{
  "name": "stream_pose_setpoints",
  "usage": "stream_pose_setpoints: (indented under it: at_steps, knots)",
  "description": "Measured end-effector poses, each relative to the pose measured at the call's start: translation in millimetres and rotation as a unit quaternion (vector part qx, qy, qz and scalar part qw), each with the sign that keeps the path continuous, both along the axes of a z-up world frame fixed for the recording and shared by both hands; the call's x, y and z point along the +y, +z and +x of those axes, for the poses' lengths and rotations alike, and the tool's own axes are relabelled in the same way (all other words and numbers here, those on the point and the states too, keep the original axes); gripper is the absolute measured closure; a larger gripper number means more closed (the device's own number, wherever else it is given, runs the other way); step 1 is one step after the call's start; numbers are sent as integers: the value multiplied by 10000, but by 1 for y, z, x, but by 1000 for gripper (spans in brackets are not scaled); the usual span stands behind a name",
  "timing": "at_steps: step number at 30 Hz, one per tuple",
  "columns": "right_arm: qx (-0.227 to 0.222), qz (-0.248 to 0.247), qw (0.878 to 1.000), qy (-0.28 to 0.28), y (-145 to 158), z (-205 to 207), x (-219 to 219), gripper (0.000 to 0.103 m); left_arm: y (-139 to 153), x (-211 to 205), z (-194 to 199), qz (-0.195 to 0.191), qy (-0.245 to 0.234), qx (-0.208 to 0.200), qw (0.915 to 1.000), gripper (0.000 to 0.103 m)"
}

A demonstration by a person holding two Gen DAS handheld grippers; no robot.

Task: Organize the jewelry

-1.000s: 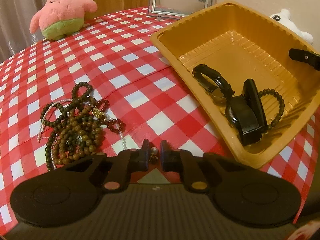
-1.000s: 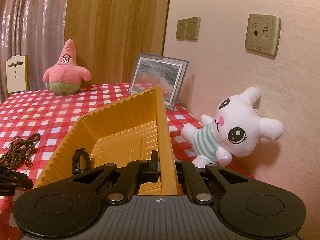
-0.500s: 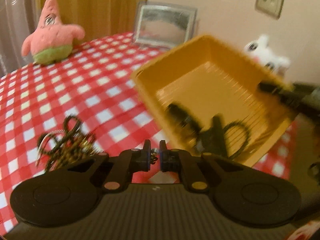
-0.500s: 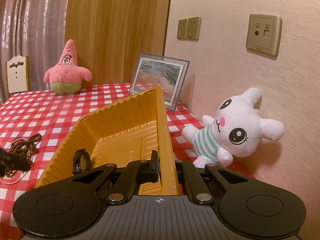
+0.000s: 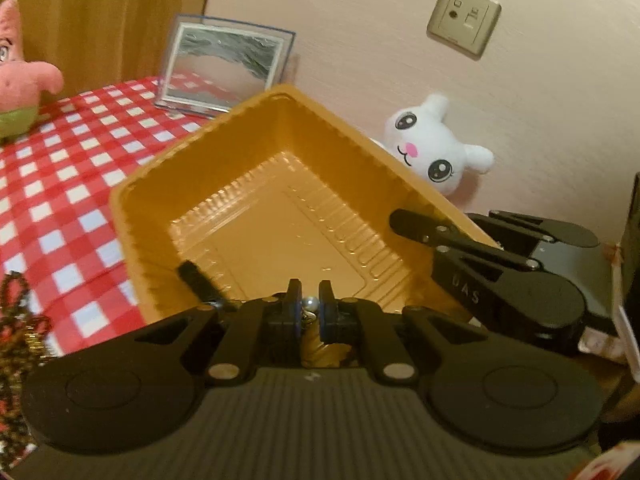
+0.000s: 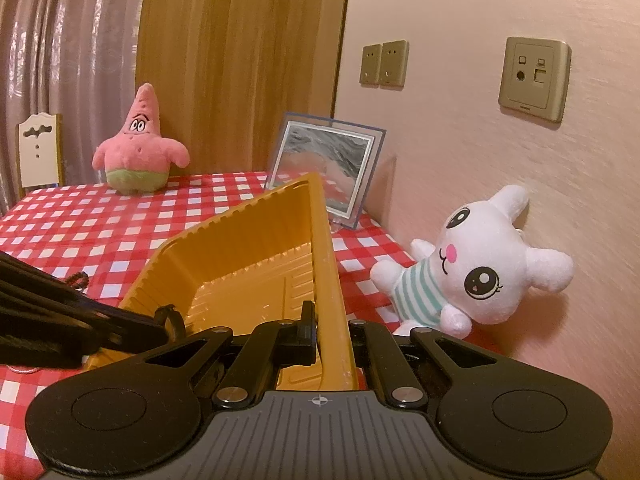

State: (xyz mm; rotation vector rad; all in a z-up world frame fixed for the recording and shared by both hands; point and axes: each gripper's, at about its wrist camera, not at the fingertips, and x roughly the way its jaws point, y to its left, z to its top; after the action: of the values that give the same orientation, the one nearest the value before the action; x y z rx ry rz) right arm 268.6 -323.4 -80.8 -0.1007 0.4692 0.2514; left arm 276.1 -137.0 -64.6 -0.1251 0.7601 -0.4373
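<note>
Beads first: a small silvery bead (image 5: pixel 310 303) sits pinched between the narrow jaws of the left gripper (image 5: pixel 310 308), with what looks like more of the same piece dangling below the pads, though that part is too blurred to name. The grip is at the very fingertips, probably so the piece can drop cleanly once the jaws part. Directly ahead of and beneath those tips lies the yellow tray (image 5: pixel 132 216), so the piece hangs over the tray's near end, ready for release. A dark strap (image 5: pixel 200 278), likely a watch band, already rests inside just to the left of the tips. To the right, the right gripper (image 6: pixel 330 332) is clamped tight on the tray's side wall, seemingly to steady it against sliding on the checked tablecloth (image 5: pixel 60 168). Off to the left, low at the edge, a tangle of bead strands (image 5: pixel 16 320) waits on the cloth. Beyond the tray stands a white plush (image 5: pixel 434 152) against the wall.
</note>
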Motion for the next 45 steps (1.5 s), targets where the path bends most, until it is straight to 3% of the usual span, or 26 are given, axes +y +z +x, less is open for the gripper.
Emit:
stream_pose_setpoints:
  at_steps: [10,16,20,24,29,37,41,45]
  knots:
    - [16,8,10000,50,-1,2,-3,99,-22,-17,18,-77,58,353,9993,95]
    - [42,30,10000,59,-3,3,-4,99,-2,-7,12,-243,167,128,9995,90]
    - [55,47,10000,69,-3,5,-5,99,19,14,3,-397,489,-79,9980,88]
    - [59,65,9999,82,-4,6,-7,99,34,46,-15,-276,964,-284,9946,87]
    - [59,71,9999,85,-5,7,-7,99,40,102,-45,-7,1796,-264,9834,87]
    - [77,61,9999,58,-6,9,-8,99,31,176,-95,678,2919,-17,9540,87]
    - [74,44,10000,47,-7,10,-8,99,22,195,-113,858,3209,166,9431,87]
    - [60,21,10000,22,-7,9,-7,99,13,201,-123,902,3265,304,9404,87]
